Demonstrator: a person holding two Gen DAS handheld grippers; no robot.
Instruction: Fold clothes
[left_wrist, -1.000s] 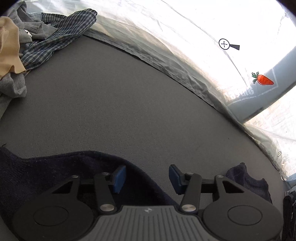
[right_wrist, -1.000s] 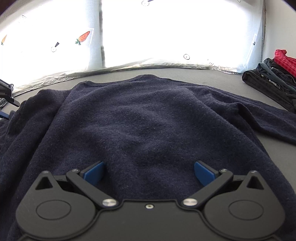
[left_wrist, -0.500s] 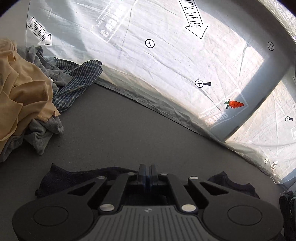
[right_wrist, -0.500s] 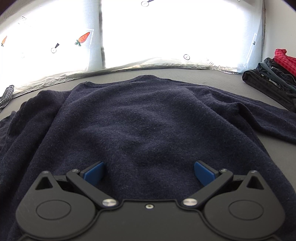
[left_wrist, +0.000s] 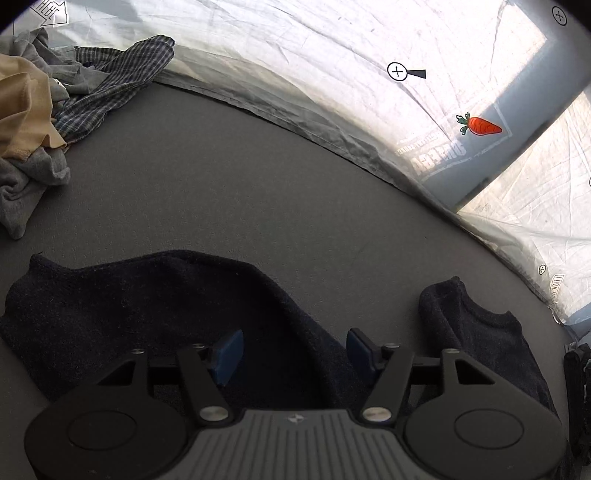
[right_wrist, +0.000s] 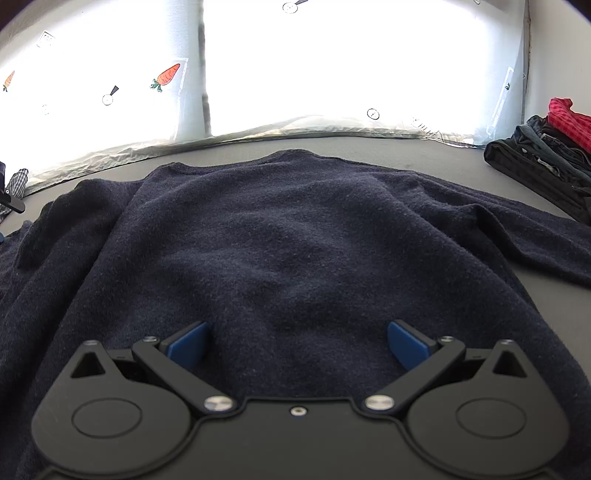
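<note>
Sleeve work comes first, in my judgement: the left gripper has just been opening, its blue pads now spread with a ridge of sleeve lying under and between them, not pinched. To fold well, it would pinch the sleeve near its outer end, lift just enough to clear the knit, and carry it across the body so it lands flat, while the right gripper steadies the hem. That right gripper hangs over the lower body of the navy sweater, jaws spread wide and gripping nothing. The sweater lies spread on the grey surface, neckline toward the bright plastic sheeting, both sleeves out to the sides; the knit is thick, fuzzy and softly rumpled, so it will likely bunch if dragged. A heap of unfolded clothes sits well apart to the left, and a folded stack to the right.
</note>
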